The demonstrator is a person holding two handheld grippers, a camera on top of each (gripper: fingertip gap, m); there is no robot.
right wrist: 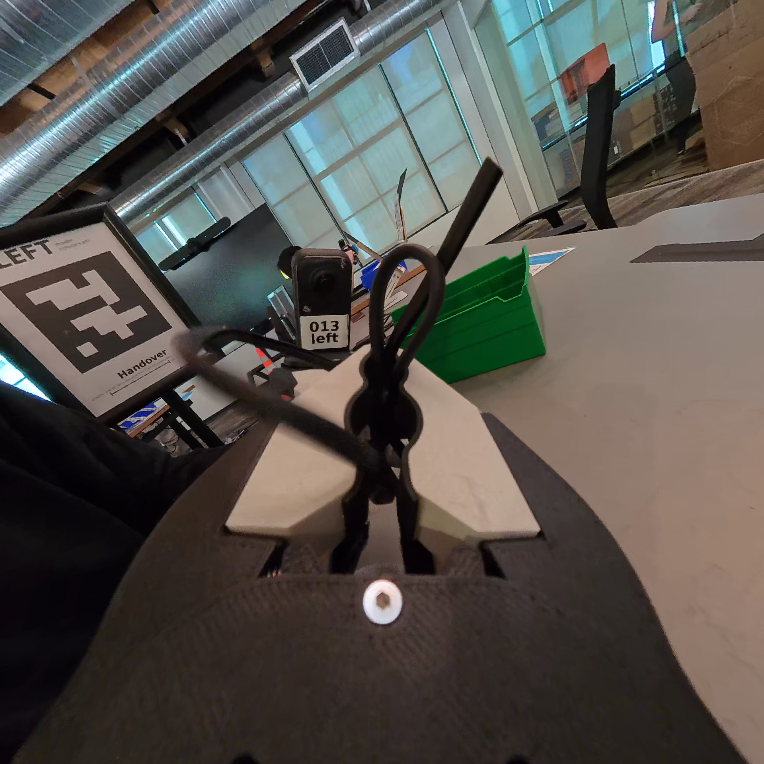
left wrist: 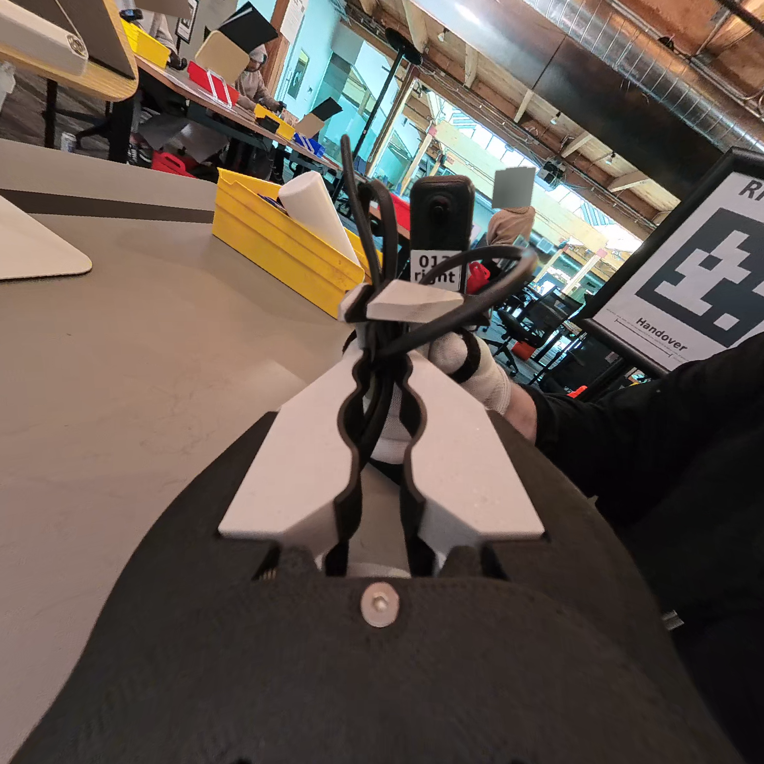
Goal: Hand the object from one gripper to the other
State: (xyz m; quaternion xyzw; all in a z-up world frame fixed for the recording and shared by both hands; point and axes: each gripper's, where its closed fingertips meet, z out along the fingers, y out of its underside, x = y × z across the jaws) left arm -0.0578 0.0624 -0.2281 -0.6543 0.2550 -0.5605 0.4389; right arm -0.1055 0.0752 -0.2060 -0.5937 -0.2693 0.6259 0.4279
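a: left gripper (left wrist: 382,368), own wrist view. white fingers with wavy black pads (left wrist: 350,417) drawn in close around a bundle of black cord (left wrist: 378,413). strands run up between the pads and fan out past the tips.

b: gripping it?

a: yes, the cord is pinched between the pads, held in the air above the grey table (left wrist: 124,372).

b: right gripper (right wrist: 384,368)?

a: in the right wrist view its two fingers are nearly together, with the same black cord (right wrist: 407,297) pressed between the pads. a loop stands up above the tips, one loose end points up and right, another strand trails off left, blurred.

b: so both have it at once.

a: both clamp on it. from the left view the right gripper's white fingertips (left wrist: 413,304) close on the cord just beyond the left one's tips, with a white-gloved hand (left wrist: 475,372) and a black sleeve (left wrist: 620,413) behind.

b: surroundings?

a: yellow bin (left wrist: 285,256) on the table behind the cord, a white roll (left wrist: 314,211) leaning in it. green bin (right wrist: 479,322) on the table in the right view. a framed marker board (right wrist: 87,314) stands to the left there.
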